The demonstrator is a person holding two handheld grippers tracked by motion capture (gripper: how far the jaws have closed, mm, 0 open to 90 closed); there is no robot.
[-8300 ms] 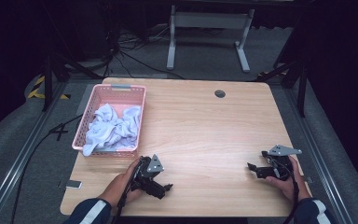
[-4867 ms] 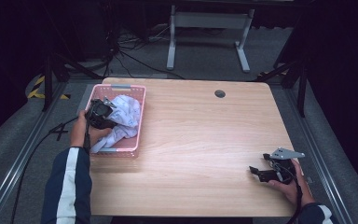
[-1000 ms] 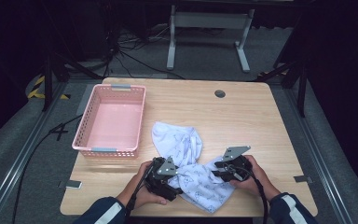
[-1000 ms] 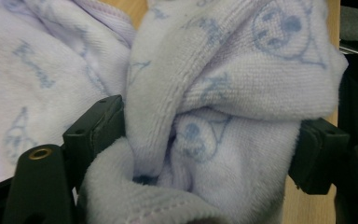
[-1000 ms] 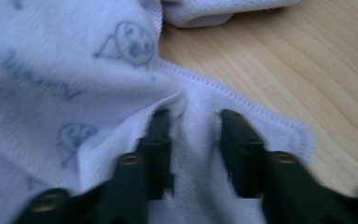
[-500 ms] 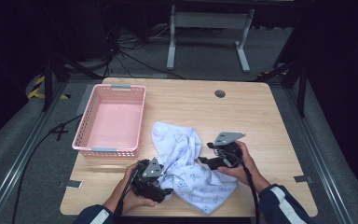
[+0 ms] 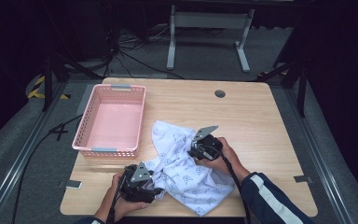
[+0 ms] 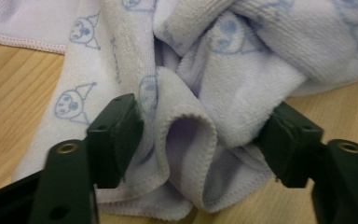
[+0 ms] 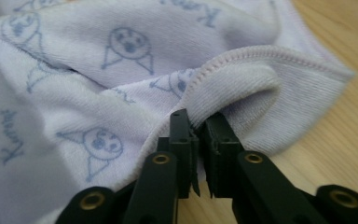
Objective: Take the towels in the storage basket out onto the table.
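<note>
A white towel [image 7: 186,173] with small blue printed faces lies crumpled on the wooden table [image 7: 261,116], near the front edge. My left gripper [image 7: 160,189] sits at its front left corner. In the left gripper view its jaws [image 8: 200,140] stand apart around a loose fold of the towel [image 8: 237,70] and have just been closing on it; the fold is not squeezed. My right gripper [image 7: 194,150] rests on the towel's middle. The right gripper view shows it [image 9: 196,127] shut on the towel's stitched hem [image 9: 242,58].
A pink plastic basket [image 7: 81,136] stands to the left of the towel, with nothing in it. A round cable hole [image 7: 220,93] is in the table's far side. Bare wood lies to the right of the towel and beyond it.
The right gripper has moved left and farther from the person across the towel and closed on the hem. The left gripper has shifted left along the front edge, and the towel's folds have shifted.
</note>
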